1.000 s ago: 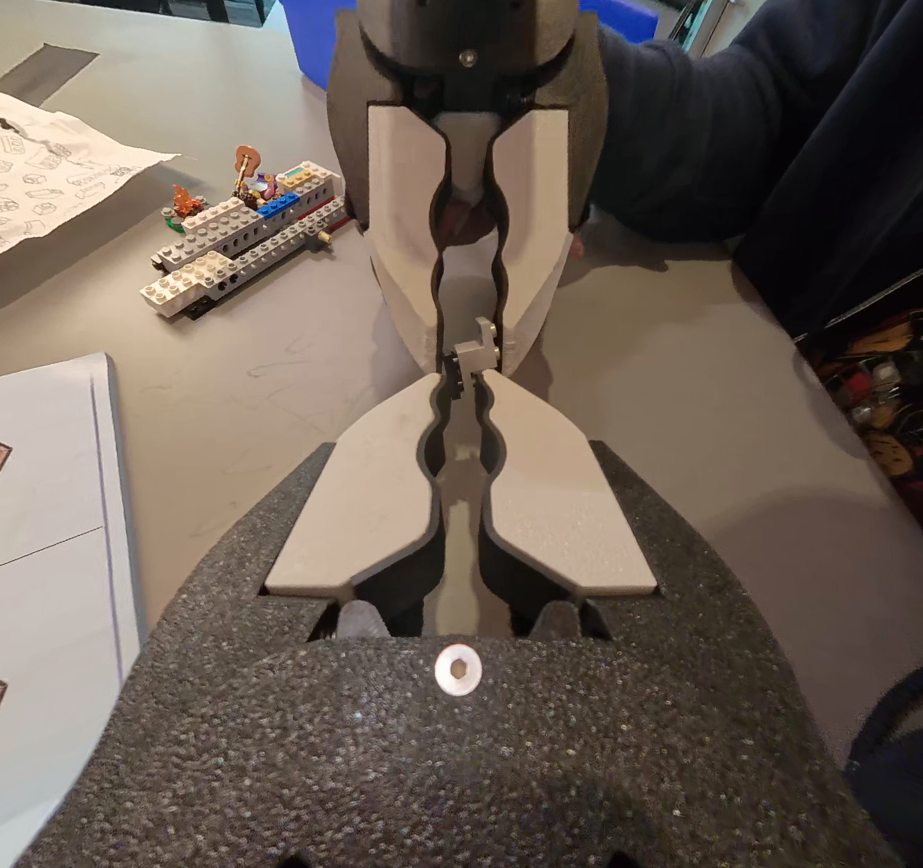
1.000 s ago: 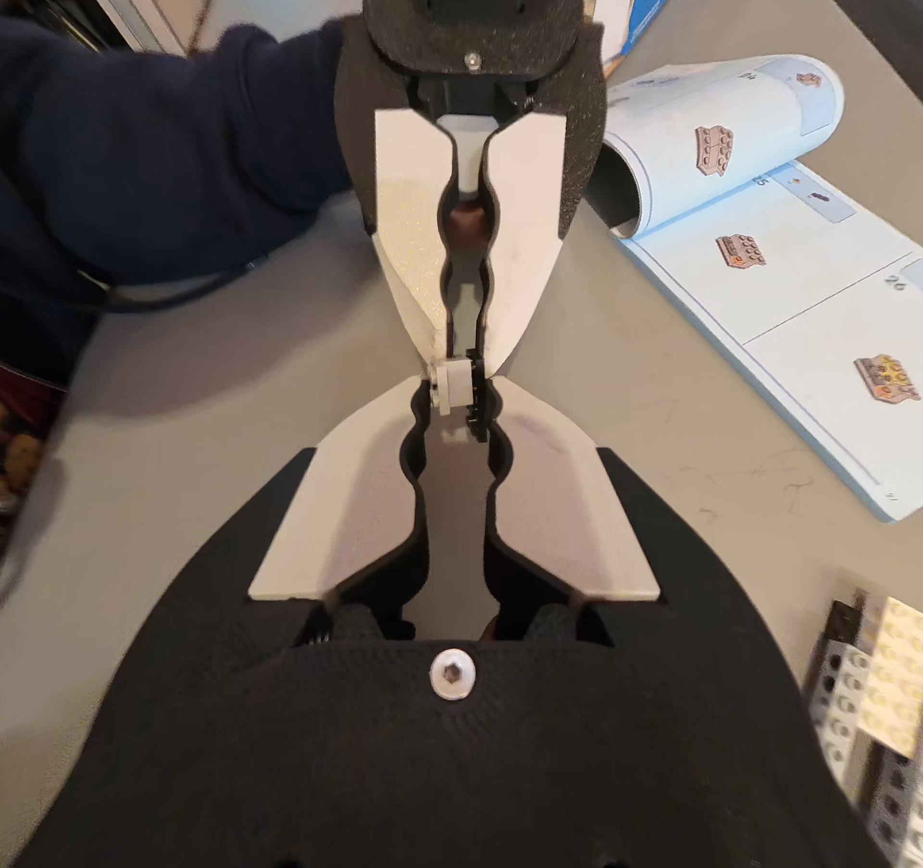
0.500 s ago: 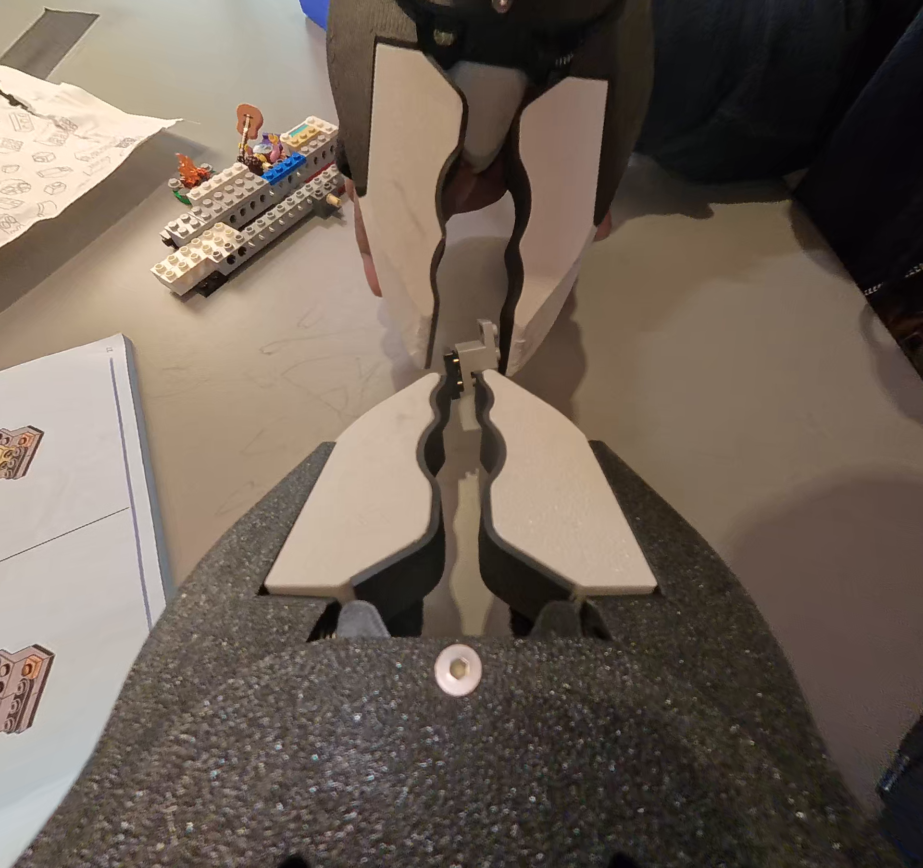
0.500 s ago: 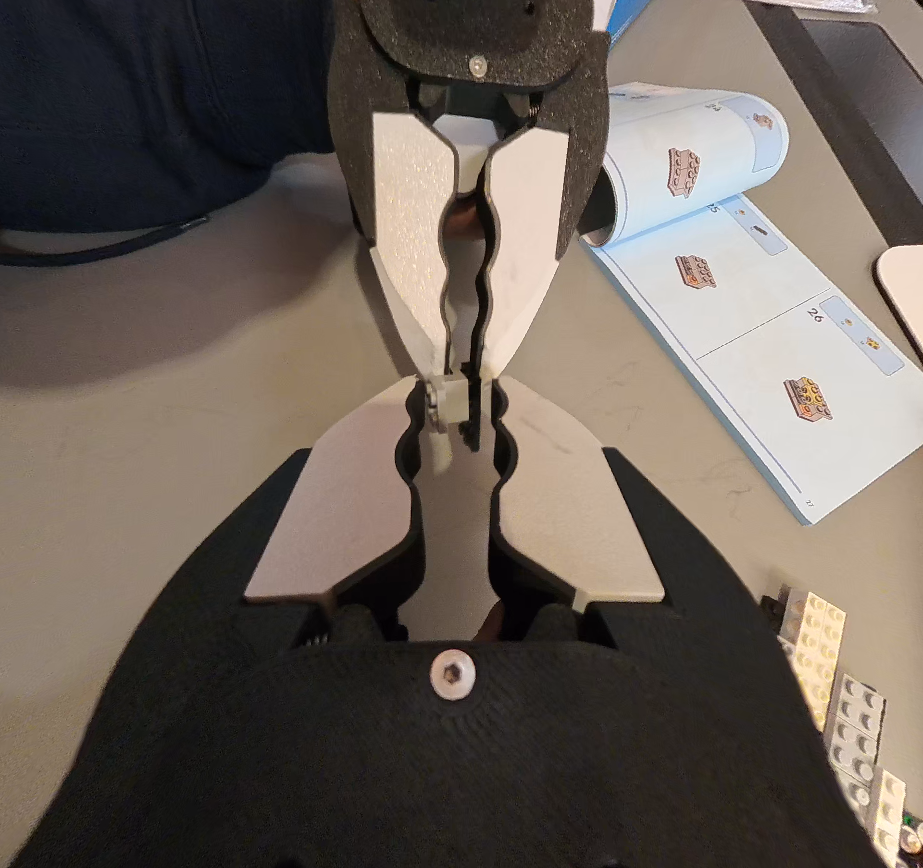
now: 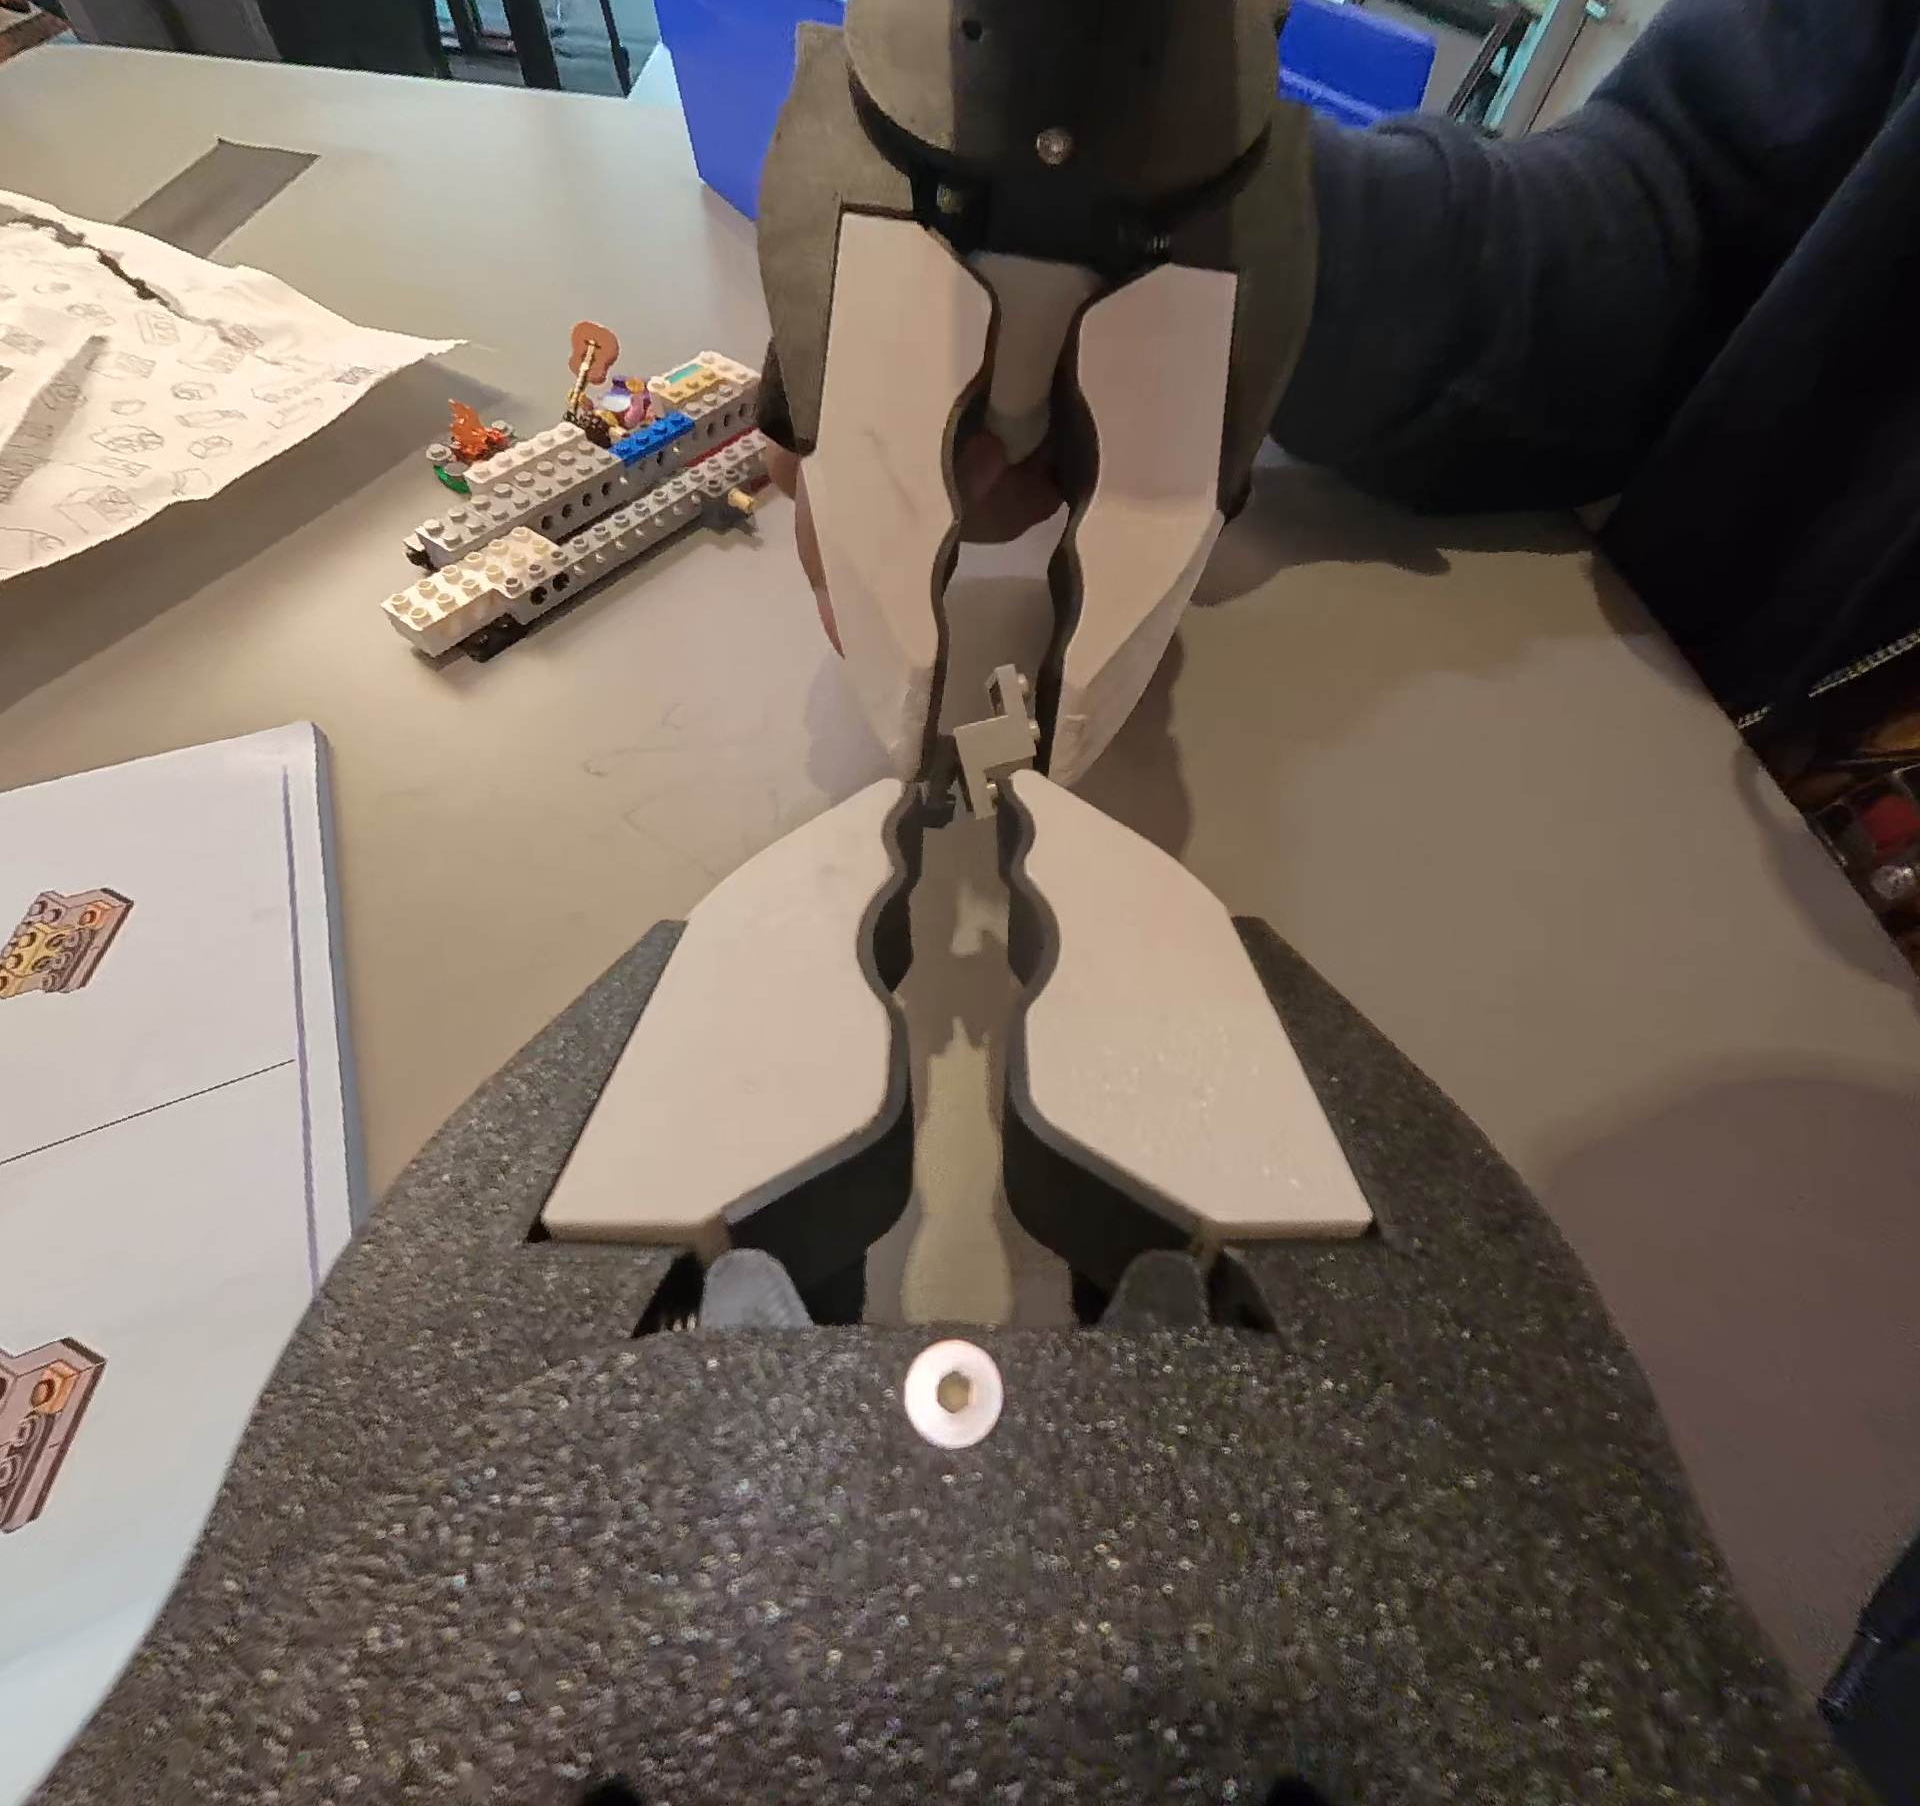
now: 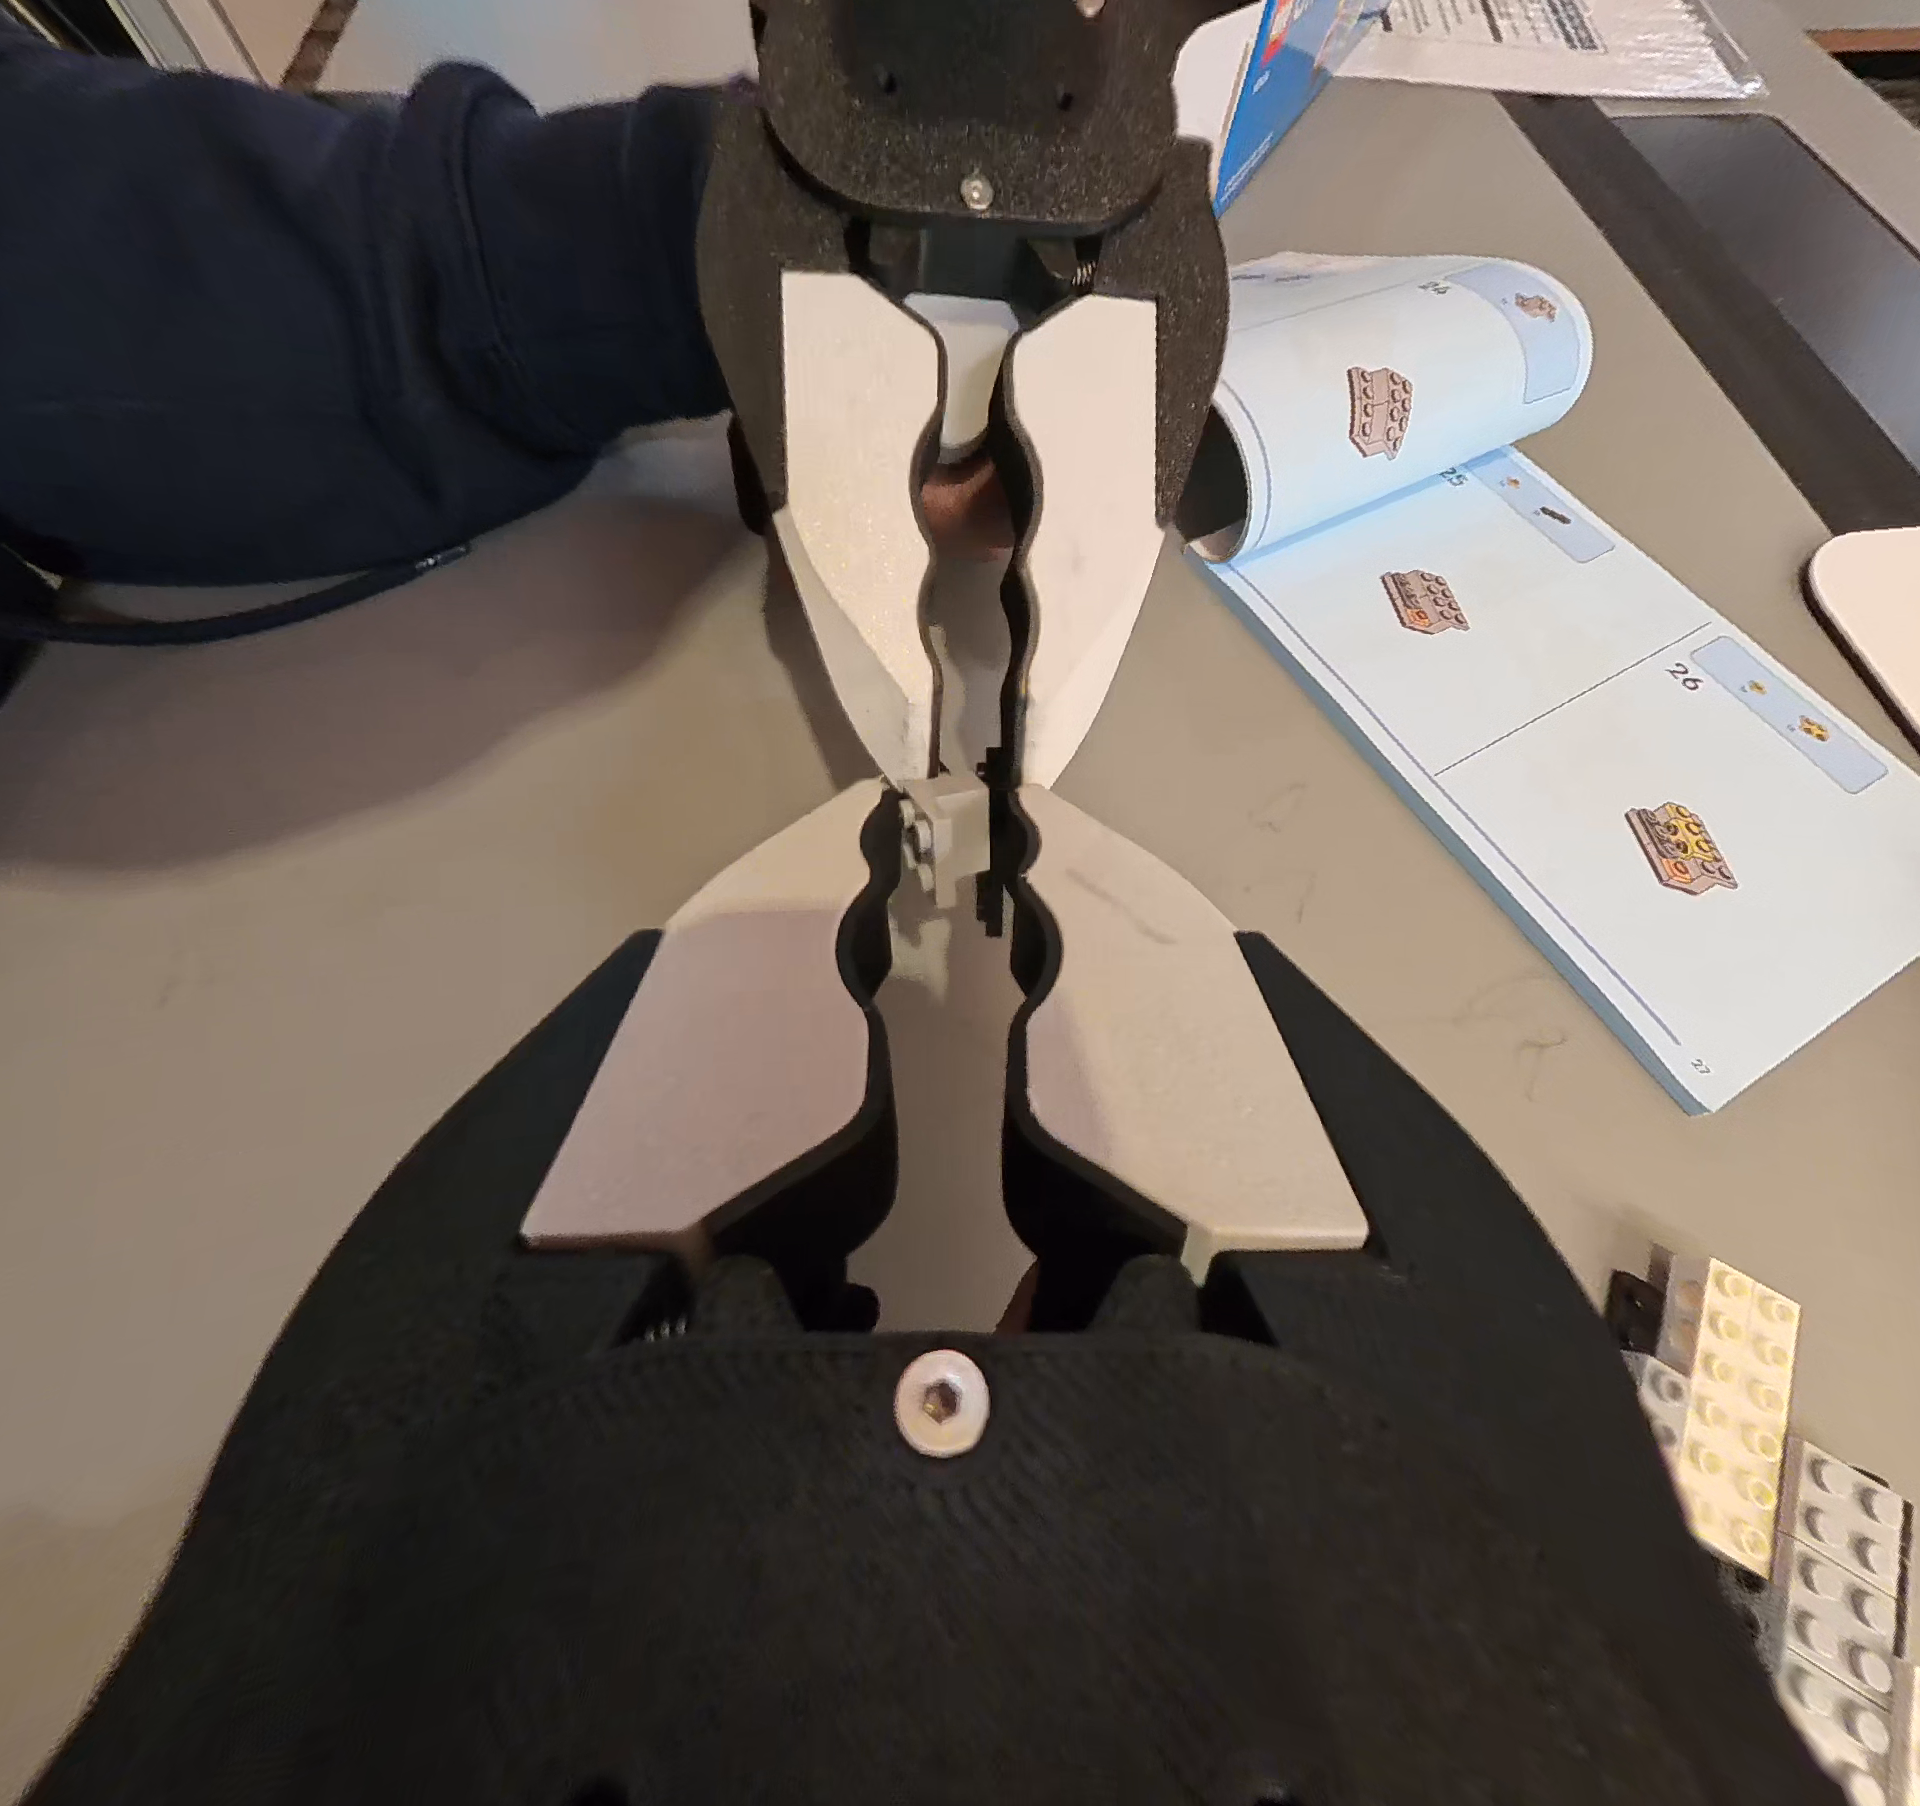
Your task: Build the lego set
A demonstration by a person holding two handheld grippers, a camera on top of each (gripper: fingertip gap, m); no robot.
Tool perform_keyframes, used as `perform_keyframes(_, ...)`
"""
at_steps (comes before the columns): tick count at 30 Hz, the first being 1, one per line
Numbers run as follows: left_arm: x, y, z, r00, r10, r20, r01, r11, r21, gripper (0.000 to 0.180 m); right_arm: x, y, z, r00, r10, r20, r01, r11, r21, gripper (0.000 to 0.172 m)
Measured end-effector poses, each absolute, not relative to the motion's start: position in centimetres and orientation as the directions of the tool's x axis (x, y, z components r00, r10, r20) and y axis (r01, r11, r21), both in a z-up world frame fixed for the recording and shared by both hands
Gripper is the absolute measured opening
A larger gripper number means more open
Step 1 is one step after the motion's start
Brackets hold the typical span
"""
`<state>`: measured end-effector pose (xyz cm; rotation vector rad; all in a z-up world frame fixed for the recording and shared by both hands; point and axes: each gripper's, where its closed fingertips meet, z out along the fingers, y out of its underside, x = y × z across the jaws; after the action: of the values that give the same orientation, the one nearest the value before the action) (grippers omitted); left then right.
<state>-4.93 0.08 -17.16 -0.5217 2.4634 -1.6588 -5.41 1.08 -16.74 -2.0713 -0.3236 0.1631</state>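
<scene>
My two grippers meet tip to tip above the grey table (image 5: pixel 1403 873). A small light-grey bracket brick (image 5: pixel 1000 740) with a thin black piece (image 5: pixel 935 800) on its side sits where the tips meet. In the left wrist view my left gripper (image 5: pixel 961 788) pinches its lower end, black piece against one pad and grey stud against the other. The brick leans to the right there. The right gripper (image 5: pixel 995 754) comes in from above. In the right wrist view my right gripper (image 6: pixel 948 800) is shut on the same grey brick (image 6: pixel 954 826) and black piece (image 6: pixel 994 852), with the left gripper (image 6: pixel 977 764) opposite.
A long grey and white brick model (image 5: pixel 582 499) lies at the left, with a printed paper sheet (image 5: pixel 156 406) behind it. An open instruction booklet (image 6: pixel 1538 696) lies to the right, loose bricks (image 6: pixel 1745 1424) near the corner. A blue bin (image 5: pixel 727 63) stands behind. Dark sleeves (image 5: pixel 1558 302) hold both grippers. My left and right fingertips are right by each other.
The right gripper's fingers have closed in onto the grey brick. The brick has tipped to the right between the left fingertips, which have parted slightly. Both grippers have stayed tip to tip.
</scene>
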Motion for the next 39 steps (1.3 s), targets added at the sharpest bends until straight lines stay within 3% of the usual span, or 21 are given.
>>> perform_keyframes(17, -4.8, 0.3, -13.7, -0.934, -0.315, 0.170, -0.206, 0.084, -0.975, 0.013, -5.0, 0.9, -12.8, 0.942, 0.305, -0.141, -0.054, -0.278, -0.959, 0.018)
perform_keyframes(39, -5.2, -0.8, -13.8, -0.941, -0.308, 0.143, -0.189, 0.124, -0.974, 0.007, -5.1, 0.7, -12.9, 0.923, 0.327, -0.204, -0.111, -0.283, -0.953, 0.020)
